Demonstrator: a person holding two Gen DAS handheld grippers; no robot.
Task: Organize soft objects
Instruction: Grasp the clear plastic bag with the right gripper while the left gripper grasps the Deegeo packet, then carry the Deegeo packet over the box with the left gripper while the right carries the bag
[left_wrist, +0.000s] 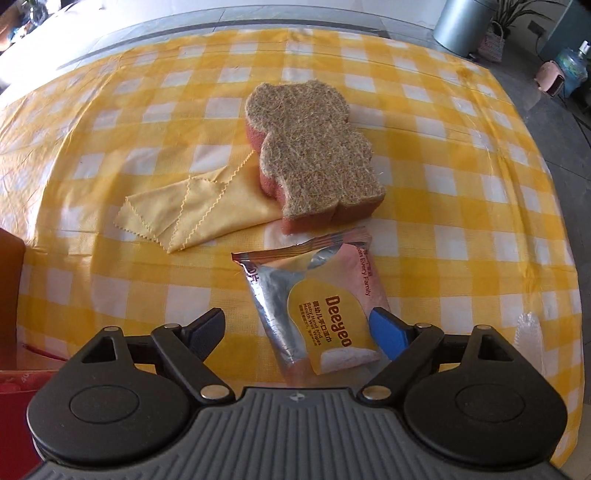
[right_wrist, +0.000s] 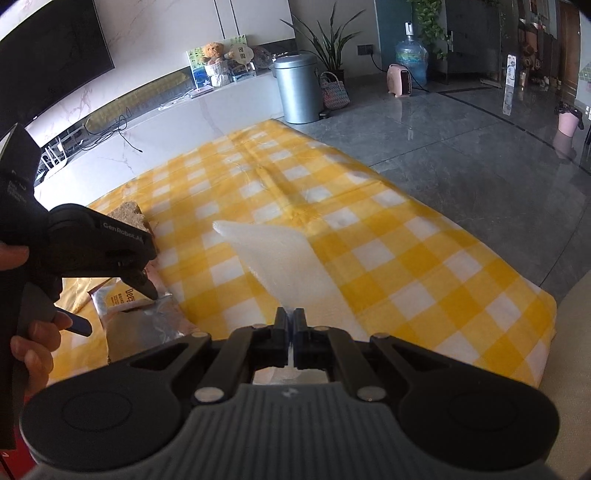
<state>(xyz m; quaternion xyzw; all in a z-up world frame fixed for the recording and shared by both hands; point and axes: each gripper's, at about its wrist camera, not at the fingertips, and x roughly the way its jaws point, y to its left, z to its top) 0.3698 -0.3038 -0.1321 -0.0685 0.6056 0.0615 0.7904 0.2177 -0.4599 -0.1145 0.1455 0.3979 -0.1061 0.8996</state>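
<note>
My left claw (left_wrist: 295, 334) stands spread wide, pointing steeply down over the wet-wipes packet (left_wrist: 310, 310); its blue pad (left_wrist: 389, 336) overlaps the packet's right edge in the left wrist view, the black pad (left_wrist: 207, 332) is clear of it on the left, and I cannot tell whether either touches it. The packet lies flat on the yellow-and-white checked cloth (left_wrist: 461, 229) over the counter: crinkled silver foil, pink panel, yellow label reading "Deeyeo". Just beyond it sits a bear-shaped sponge (left_wrist: 314, 155), coarse brown fibre on top, pink foam below, its lower edge close to the packet. Left of the sponge lies a folded yellow cloth (left_wrist: 195, 206), smooth weave, zigzag-cut edges, tucked partly under the sponge. My right claw (right_wrist: 291, 321) is clenched on a white foam sheet (right_wrist: 273, 247), thin, translucent, pebbled, which stretches forward from the pads above the checked cloth. Beyond the counter, a grey metal bin (right_wrist: 297, 88) stands on the tiled floor.
</note>
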